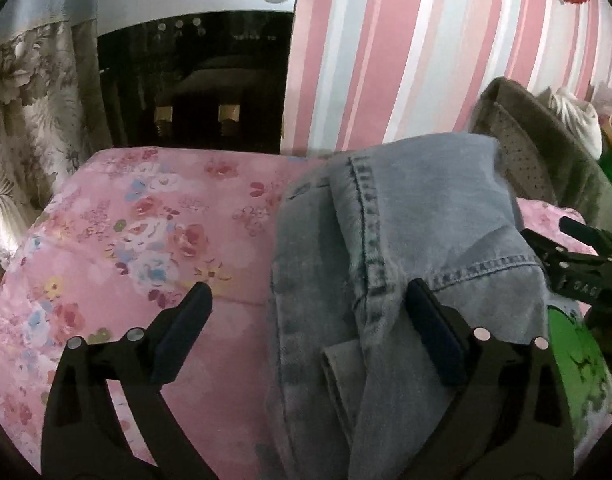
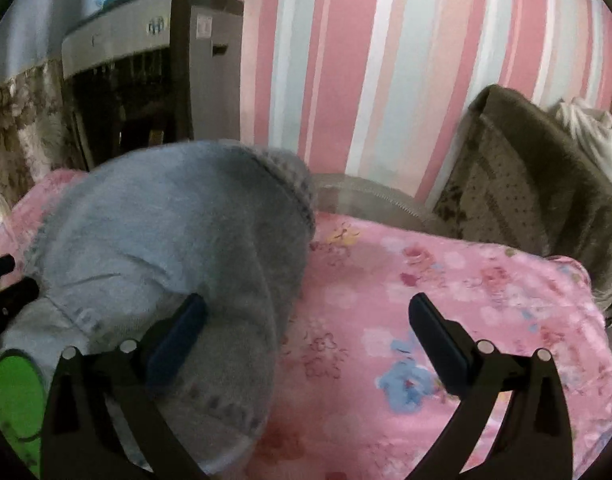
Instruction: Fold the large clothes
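A pair of light blue jeans [image 1: 406,240] lies folded in a bundle on a pink floral bedspread [image 1: 146,220]. My left gripper [image 1: 308,304] is open, its right finger over the jeans and its left finger over the bedspread. The right gripper shows at the right edge of the left wrist view [image 1: 586,264]. In the right wrist view the jeans [image 2: 166,240] lie at the left, and my right gripper [image 2: 306,316] is open, its left finger over the jeans' edge and its right finger over the bedspread [image 2: 446,280]. Neither gripper holds anything.
A grey and black appliance [image 1: 194,72] stands behind the bed against a pink striped wall [image 1: 406,48]. A brown blanket [image 2: 526,184] is piled at the back right. A floral curtain [image 1: 26,120] hangs at left. A green item [image 1: 574,360] lies by the jeans.
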{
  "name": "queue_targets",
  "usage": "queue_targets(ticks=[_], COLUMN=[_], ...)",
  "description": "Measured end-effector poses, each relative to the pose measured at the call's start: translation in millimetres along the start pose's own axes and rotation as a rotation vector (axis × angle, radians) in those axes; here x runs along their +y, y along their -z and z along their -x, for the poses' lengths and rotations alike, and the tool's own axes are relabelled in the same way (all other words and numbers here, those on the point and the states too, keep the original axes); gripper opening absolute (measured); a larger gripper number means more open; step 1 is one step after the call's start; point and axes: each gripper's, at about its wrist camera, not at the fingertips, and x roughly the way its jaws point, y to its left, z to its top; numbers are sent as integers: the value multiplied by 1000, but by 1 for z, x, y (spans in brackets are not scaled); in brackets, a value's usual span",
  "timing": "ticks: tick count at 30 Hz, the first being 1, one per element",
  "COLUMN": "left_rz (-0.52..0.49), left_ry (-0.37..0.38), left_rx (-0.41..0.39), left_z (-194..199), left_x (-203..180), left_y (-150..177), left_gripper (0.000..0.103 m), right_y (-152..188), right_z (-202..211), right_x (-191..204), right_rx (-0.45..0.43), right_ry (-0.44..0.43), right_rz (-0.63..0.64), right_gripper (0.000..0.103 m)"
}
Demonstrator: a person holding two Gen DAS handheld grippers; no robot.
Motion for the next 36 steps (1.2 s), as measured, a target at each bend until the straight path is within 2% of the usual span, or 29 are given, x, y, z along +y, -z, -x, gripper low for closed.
queue_targets(ticks=[6,10,15,17,20,23,24,26,27,30,32,33,34,35,36], left_rz=[22,-16,40,60,98,133,135,141,144,159,153,149,127,104,61], left_ry=[64,94,94,78,80,107,113,121,123,144,178,213,225,221,202], left_rx=[-57,-36,10,29,39,48,52,61,65,65,48,32,19,8,-5], left_z=[47,59,52,46,39,34,33,31,30,28,30,32,35,38,41], left_x=[2,-13,-16,-16,-14,-9,-8,-7,-7,-6,-8,-11,-18,-23,-33], left_y=[11,29,44,49,56,58,58,57,57,57,57,58,58,59,58], left_gripper=[96,96,96,100,100,100,100,100,100,100,88,70,56,47,45], right_y=[13,31,55,63,70,76,79,79,78,75,76,76,74,72,69], right_z=[64,86,79,77,66,52,46,43,44,47,49,51,54,59,64], right_x=[2,5,17,20,18,7,5,6,10,16,16,15,15,15,14], right_rx=[-68,-84,-36,-45,-19,15,25,32,28,21,2,-16,-28,-44,-63], right_ry=[-49,-109,-145,-134,-151,-237,-266,-318,-359,-355,-357,-361,-361,-363,-363], right_rz=[-28,-66,-93,-98,-150,-251,-265,-271,-252,-222,-209,-200,-193,-182,-171], right_gripper=[101,101,101,101,101,101,99,75,70,62,56,51,47,45,42])
